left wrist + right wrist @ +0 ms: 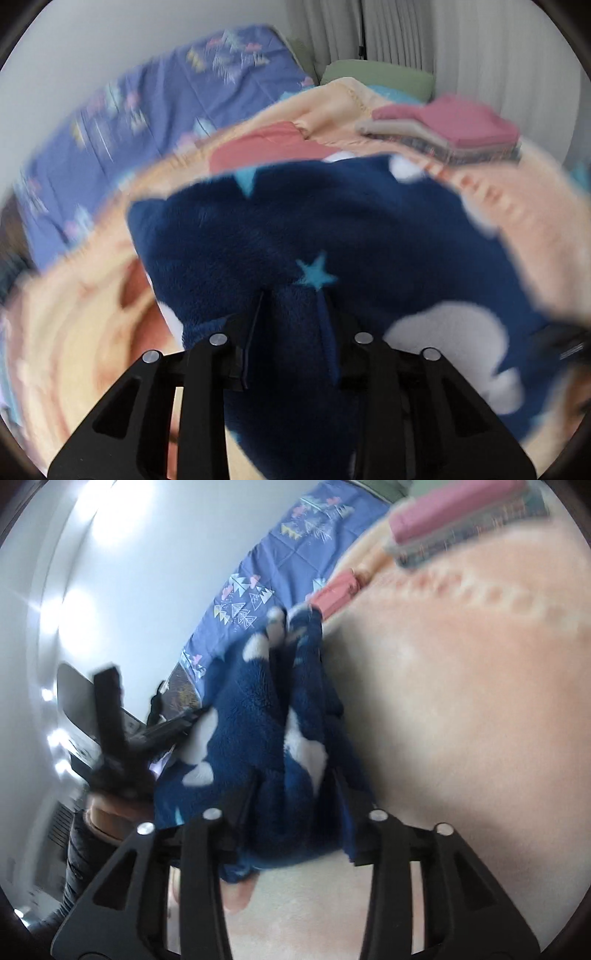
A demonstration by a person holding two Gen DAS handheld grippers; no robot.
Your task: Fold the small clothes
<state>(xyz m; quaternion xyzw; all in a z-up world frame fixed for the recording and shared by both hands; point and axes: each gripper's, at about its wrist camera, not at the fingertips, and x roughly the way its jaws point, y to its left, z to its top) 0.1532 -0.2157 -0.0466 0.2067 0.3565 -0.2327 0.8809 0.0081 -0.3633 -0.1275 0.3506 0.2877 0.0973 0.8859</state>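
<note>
The fluffy dark blue garment with white clouds and blue stars lay on the peach blanket on the bed. The left hand-held gripper pinched a thick fold of it between its fingers. The right hand-held gripper had a bunch of the same cloth between its fingers too, and the fingers pressed on its sides. In the right wrist view, the left hand-held gripper showed at 9 o'clock. A stack of folded clothes, pink on top, sat at 1 o'clock in the left wrist view. A red folded piece lay just past the blue garment at 12 o'clock.
</note>
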